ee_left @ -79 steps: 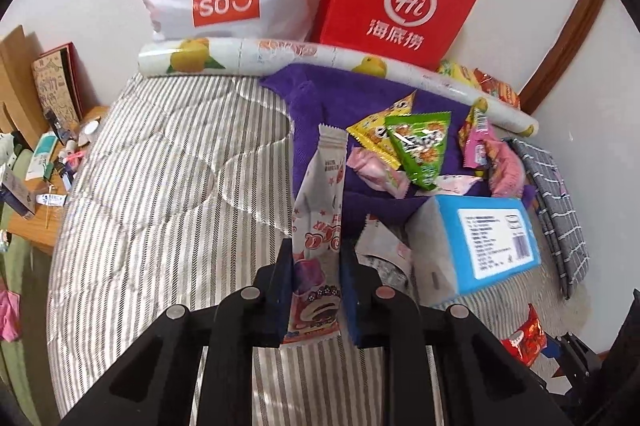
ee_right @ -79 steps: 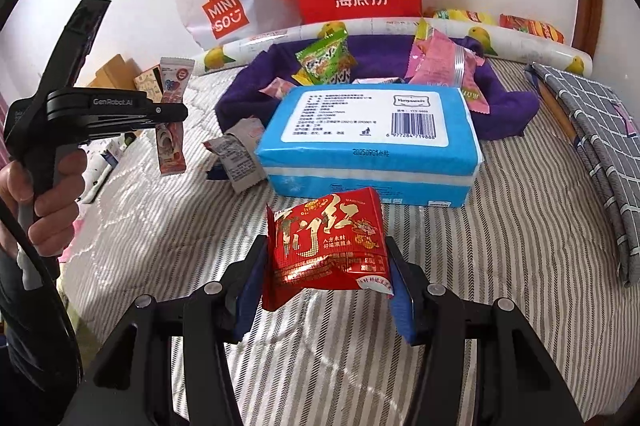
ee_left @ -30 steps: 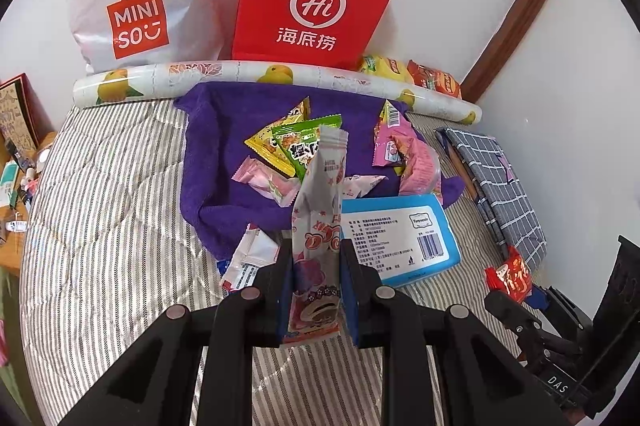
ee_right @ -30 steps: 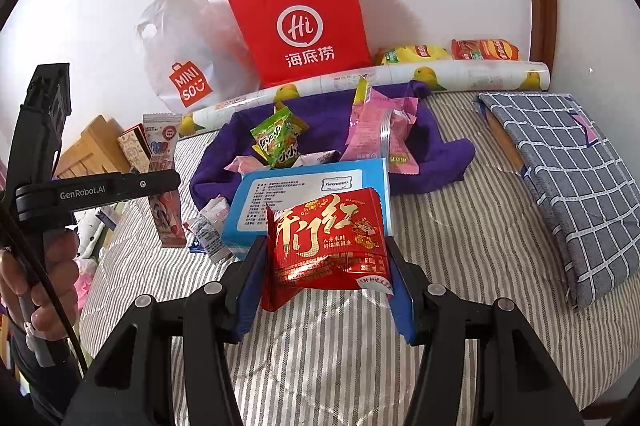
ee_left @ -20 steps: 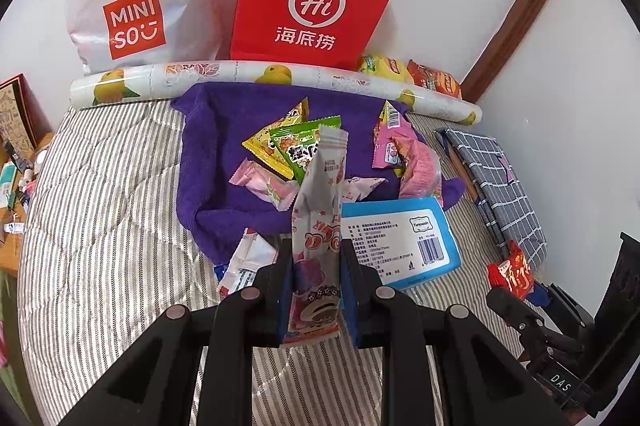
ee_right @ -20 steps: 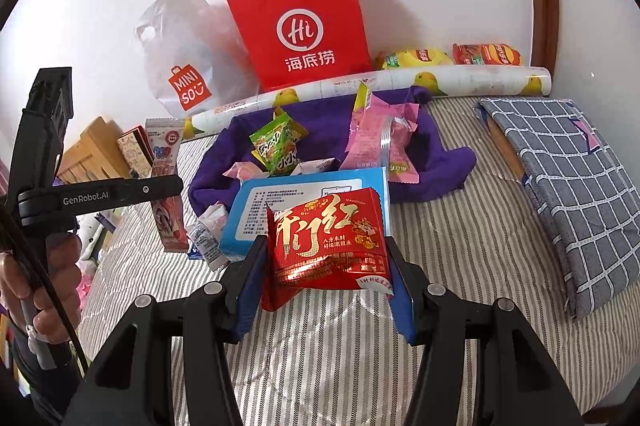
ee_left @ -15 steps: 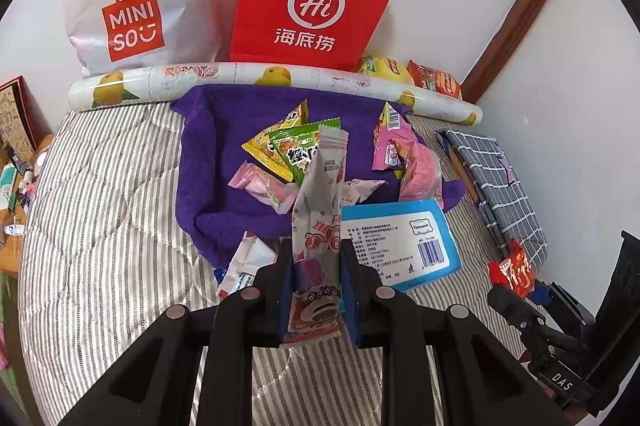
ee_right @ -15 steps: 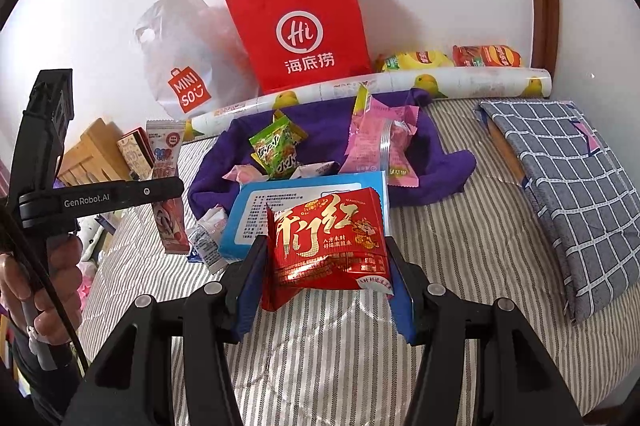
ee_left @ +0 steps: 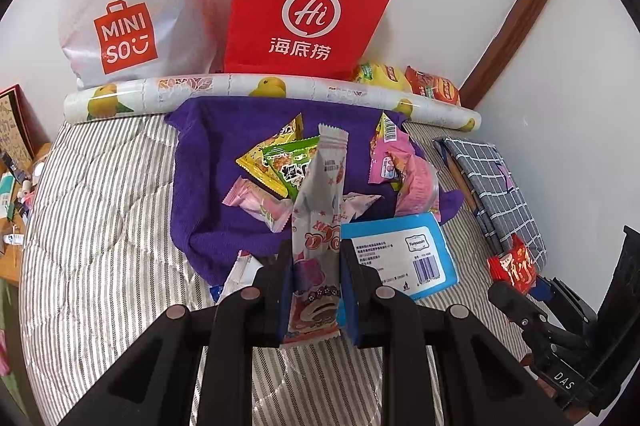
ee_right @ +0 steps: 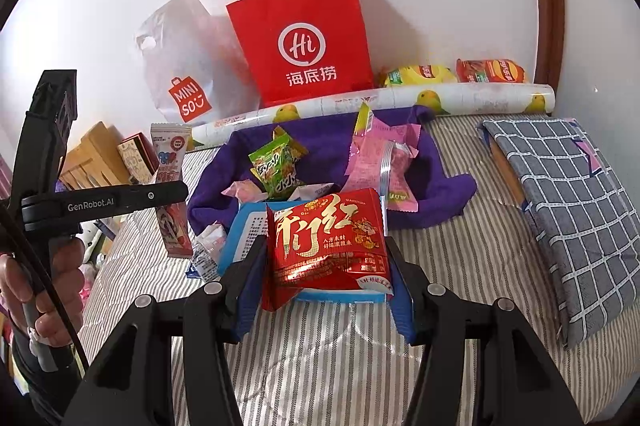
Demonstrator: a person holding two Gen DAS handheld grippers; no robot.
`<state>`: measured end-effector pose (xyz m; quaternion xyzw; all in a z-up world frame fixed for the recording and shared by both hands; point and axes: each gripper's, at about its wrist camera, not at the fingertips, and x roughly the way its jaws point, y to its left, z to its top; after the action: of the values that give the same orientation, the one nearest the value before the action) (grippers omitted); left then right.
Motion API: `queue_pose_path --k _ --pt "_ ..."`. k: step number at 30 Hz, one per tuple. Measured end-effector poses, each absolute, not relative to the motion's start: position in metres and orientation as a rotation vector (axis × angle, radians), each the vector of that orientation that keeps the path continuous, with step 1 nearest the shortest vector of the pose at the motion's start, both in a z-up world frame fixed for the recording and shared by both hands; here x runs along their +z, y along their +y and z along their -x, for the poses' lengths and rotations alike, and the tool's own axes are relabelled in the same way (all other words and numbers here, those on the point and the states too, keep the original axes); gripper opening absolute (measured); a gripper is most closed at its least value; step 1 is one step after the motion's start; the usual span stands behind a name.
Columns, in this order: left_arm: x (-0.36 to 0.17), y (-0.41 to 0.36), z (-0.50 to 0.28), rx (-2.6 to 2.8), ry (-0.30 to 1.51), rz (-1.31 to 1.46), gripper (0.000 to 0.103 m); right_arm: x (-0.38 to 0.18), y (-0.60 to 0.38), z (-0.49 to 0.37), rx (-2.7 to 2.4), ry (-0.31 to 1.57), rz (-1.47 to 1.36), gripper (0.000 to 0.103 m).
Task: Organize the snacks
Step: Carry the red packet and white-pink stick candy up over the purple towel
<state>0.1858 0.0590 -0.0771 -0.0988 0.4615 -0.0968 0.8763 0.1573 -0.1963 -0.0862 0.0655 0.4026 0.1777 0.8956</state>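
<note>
Tongs first: my left gripper [ee_left: 314, 290] is pinched tight on a tall pink-and-white snack packet [ee_left: 318, 226], which stands upright between the blue pads with its crimped top well above them. My right gripper [ee_right: 326, 282] is clamped on a red foil snack pack [ee_right: 328, 238] with gold characters, its sides pressed by both pads and its lower left corner crumpled.

Just beyond both grippers I see a blue tissue pack [ee_left: 404, 258] lying flat on the striped quilt [ee_left: 100, 226], label side up. A small white wrapper [ee_left: 236, 274] lies at its left, partly hidden by my left fingers. Behind the tissue pack spreads a purple towel [ee_left: 208, 186], and on it sit a green-and-yellow triangular snack bag [ee_left: 280, 162], a pale pink wrapped sweet [ee_left: 256, 202] and a heap of pink packets [ee_left: 404, 170] toward the right.

Along the far edge of the towel lies a roll printed with yellow fruit [ee_left: 240, 90]. Behind the roll, against the wall, stand a red paper bag [ee_left: 308, 14] with white rope handles and a white plastic shopping bag [ee_left: 120, 10] to its left; a yellow bag and an orange-red bag of chips [ee_right: 452, 72] lie to the right of the red one. A grey checked cloth [ee_right: 568, 202] lies folded at the right edge of the quilt.

From the right wrist view a hand [ee_right: 44, 290] grips the handle of my left gripper.
</note>
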Motion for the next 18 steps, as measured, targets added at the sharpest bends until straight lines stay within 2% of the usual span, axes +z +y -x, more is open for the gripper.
queue_pose_path --k 18 --pt "-0.079 0.06 -0.215 -0.199 0.97 0.224 0.021 -0.079 -0.193 -0.191 0.377 0.803 -0.124 0.054"
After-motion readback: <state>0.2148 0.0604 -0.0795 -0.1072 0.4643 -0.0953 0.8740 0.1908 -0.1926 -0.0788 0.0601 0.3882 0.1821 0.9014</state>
